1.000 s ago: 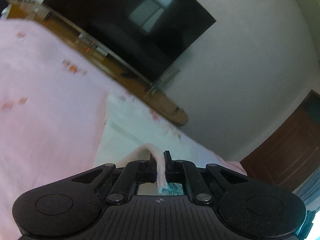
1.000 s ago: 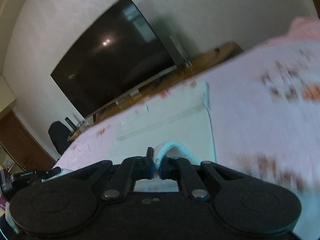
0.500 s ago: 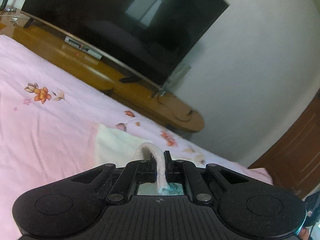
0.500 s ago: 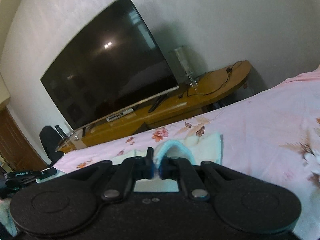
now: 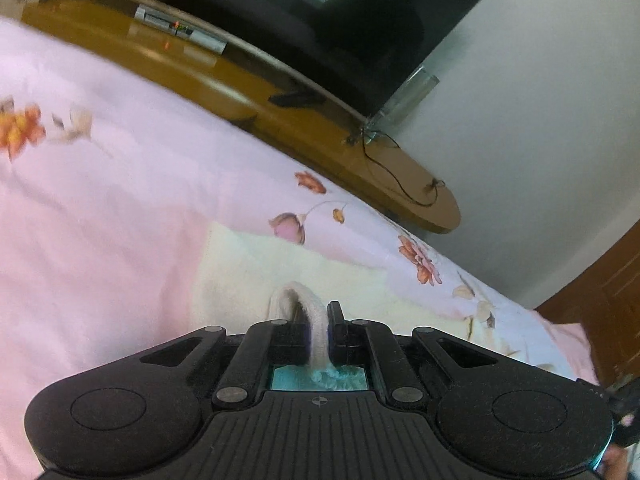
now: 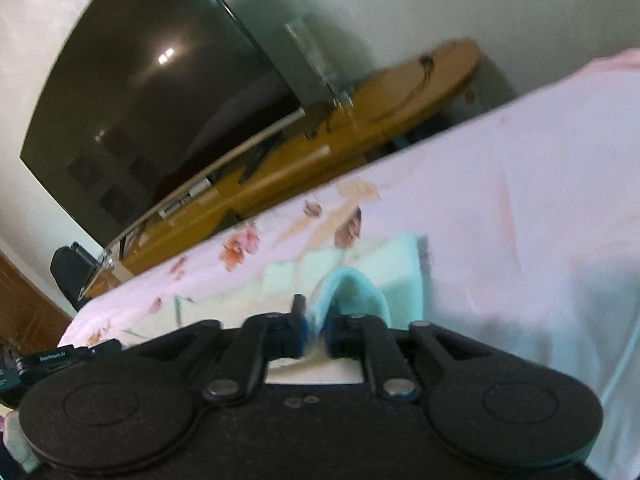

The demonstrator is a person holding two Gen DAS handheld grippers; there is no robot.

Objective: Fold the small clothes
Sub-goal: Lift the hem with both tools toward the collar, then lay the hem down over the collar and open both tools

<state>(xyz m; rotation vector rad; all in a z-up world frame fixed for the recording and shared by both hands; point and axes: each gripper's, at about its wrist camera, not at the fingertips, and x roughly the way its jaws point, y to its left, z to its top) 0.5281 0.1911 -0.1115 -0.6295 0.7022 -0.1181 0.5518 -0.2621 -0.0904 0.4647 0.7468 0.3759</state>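
— Fingers on the left gripper [image 5: 318,326]?
— Clamped on a cream fold of the small garment [image 5: 248,276], which lies on the pink bed [image 5: 100,216].
— And the right gripper [image 6: 314,326]?
— Its jaws have just been opening; a blue fold sits loosely between them.

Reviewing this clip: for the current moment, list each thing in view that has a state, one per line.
Left gripper: shut on cream cloth edge, jaws just easing open.
Right gripper: jaws just opening, blue cloth edge between the fingers, grip loosening.
Cloth: lying flat on the pink bedsheet.
Television: off, screen dark.
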